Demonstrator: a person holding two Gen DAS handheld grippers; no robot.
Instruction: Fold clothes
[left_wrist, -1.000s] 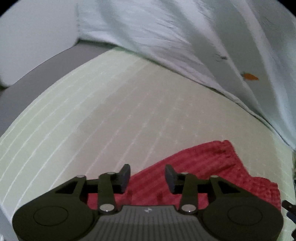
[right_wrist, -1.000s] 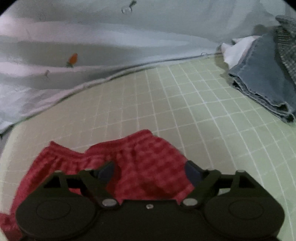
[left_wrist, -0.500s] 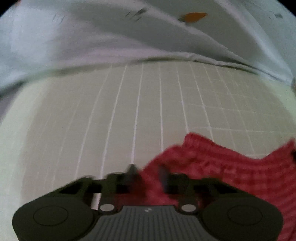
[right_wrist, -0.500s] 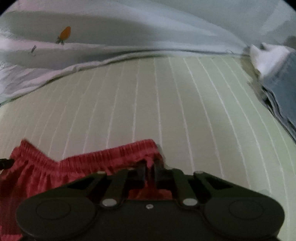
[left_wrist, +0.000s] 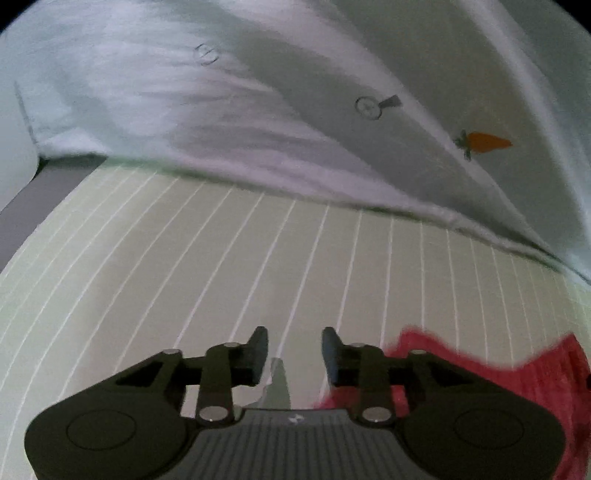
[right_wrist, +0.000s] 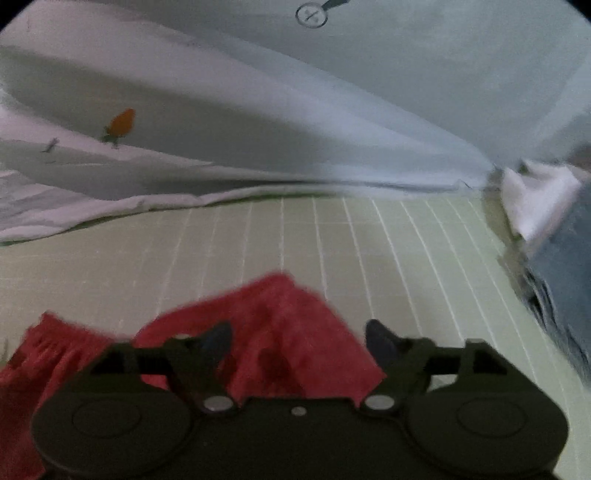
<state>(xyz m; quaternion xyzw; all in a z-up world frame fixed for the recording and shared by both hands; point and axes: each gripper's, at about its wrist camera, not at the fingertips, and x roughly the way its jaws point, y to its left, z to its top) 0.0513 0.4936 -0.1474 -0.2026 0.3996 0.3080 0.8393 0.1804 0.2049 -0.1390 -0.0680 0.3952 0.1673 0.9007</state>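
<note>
Red checked shorts (right_wrist: 280, 328) lie on a pale green gridded sheet (right_wrist: 332, 236). In the right wrist view my right gripper (right_wrist: 297, 338) is open just above them, its jaws wide apart with the cloth between and below them. In the left wrist view the shorts (left_wrist: 517, 373) show at the lower right. My left gripper (left_wrist: 294, 350) is open and empty over bare sheet (left_wrist: 221, 266), to the left of the shorts' edge.
A white blanket with a carrot print (left_wrist: 484, 142) lies bunched along the far side of the sheet, also in the right wrist view (right_wrist: 258, 122). A stack of folded clothes, white and blue denim (right_wrist: 565, 251), sits at the right.
Both grippers were shut on the shorts' waistband half a second ago and are now open. The left gripper has moved left off the cloth. The shorts lie released.
</note>
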